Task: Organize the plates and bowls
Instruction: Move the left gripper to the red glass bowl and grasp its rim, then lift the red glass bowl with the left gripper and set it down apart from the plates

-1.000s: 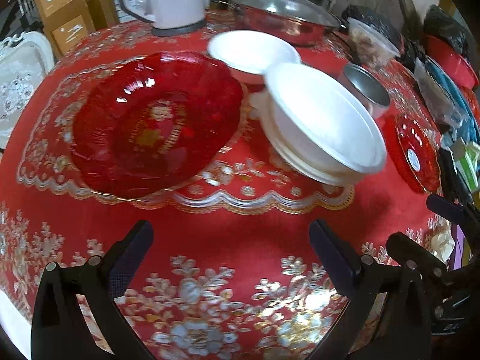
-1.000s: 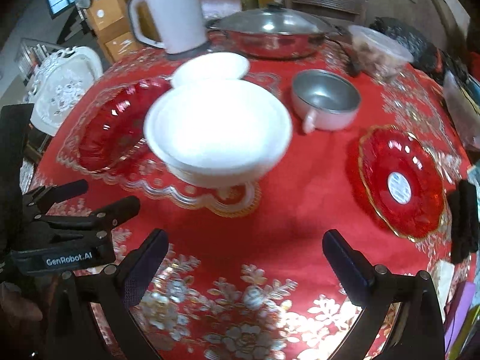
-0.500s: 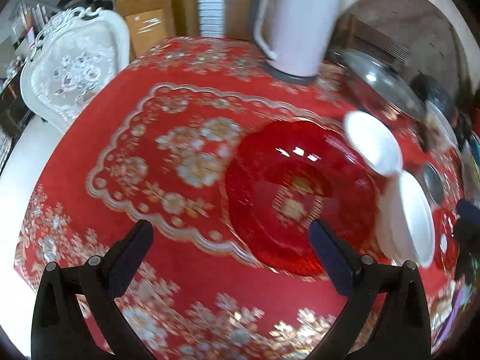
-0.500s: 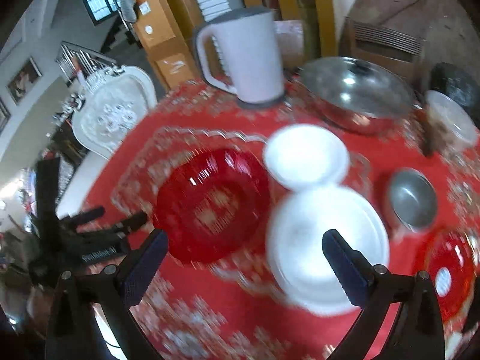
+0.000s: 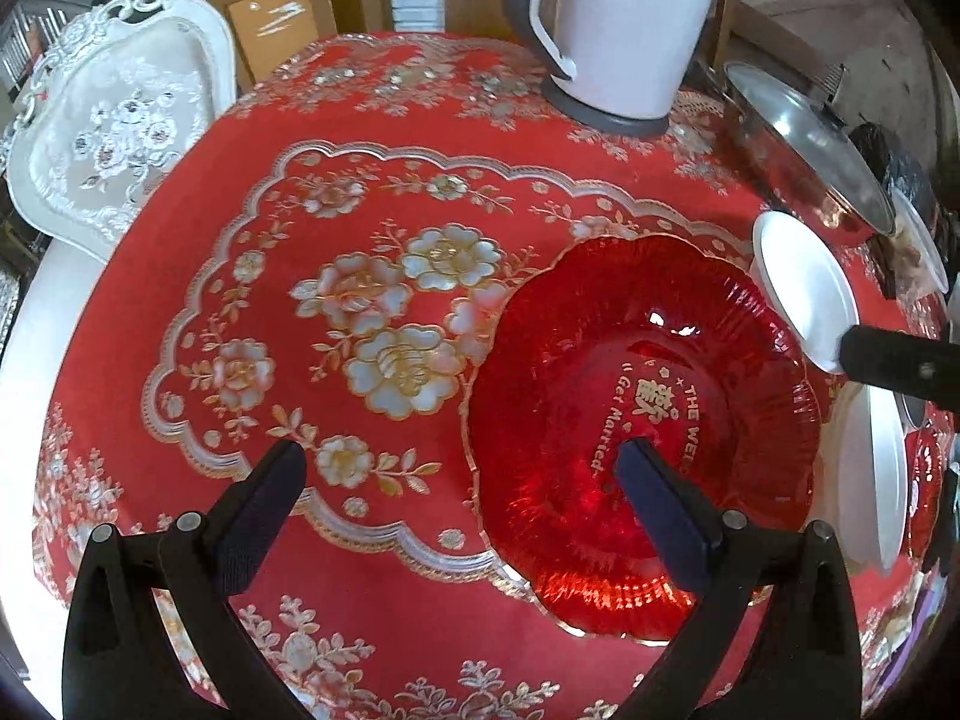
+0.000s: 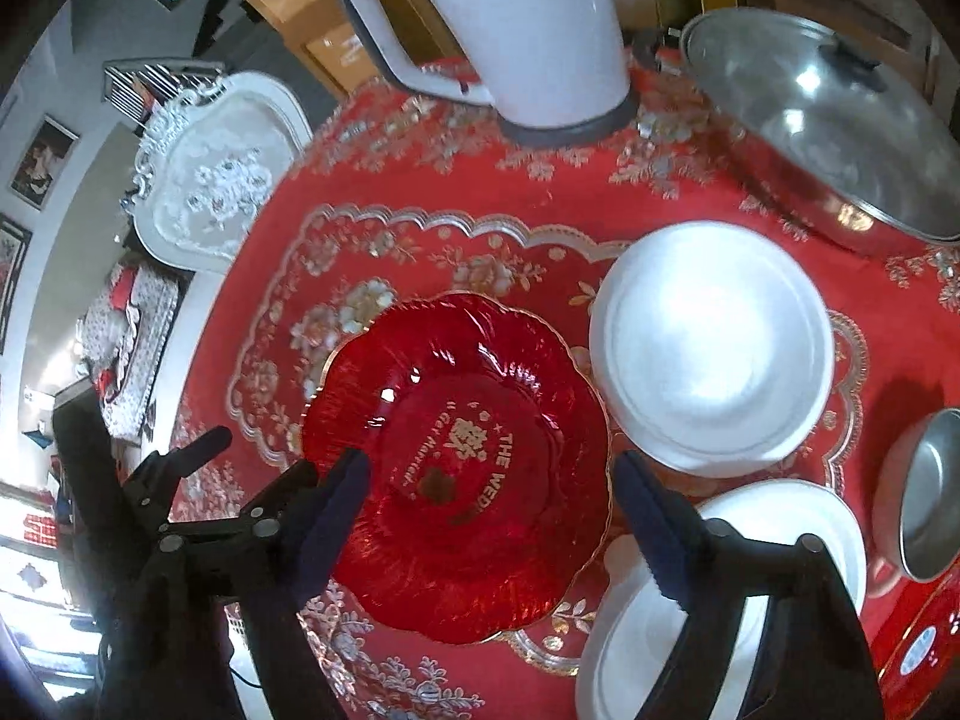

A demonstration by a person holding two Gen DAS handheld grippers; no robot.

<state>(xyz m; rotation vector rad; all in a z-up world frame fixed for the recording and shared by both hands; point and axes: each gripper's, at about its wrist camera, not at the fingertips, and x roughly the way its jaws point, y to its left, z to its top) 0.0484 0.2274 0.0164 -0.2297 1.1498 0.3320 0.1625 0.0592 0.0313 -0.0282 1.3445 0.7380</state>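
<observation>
- Both grippers have been swinging in over the big red plate during the last second — a moment ago it sat well ahead of them, and now each camera is looking almost straight down into it.
- Left gripper is hanging spread wide and empty, with one finger over the red cloth and the other over the plate's inner face; nothing is sitting between its fingers.
- Right gripper is likewise gaping and holding nothing, its two fingers straddling the same plate from the near side.
- That plate is lying flat on the cloth, just beside a white bowl, and a stack of white dishes is sitting near its other edge, under the right gripper's finger.
- A second, smaller red plate is showing at the far right corner, past a steel cup.
- Kettle and lidded steel pan are standing at the back, apart from the dishes.
- My reading is that the step in hand is the approach to the big red plate — no grasp is made yet.
- Next, one gripper is going to need to drop to the scalloped rim and close across it; the plate is shallow and glossy, so a pinch on the rim alone could be slipping.
</observation>
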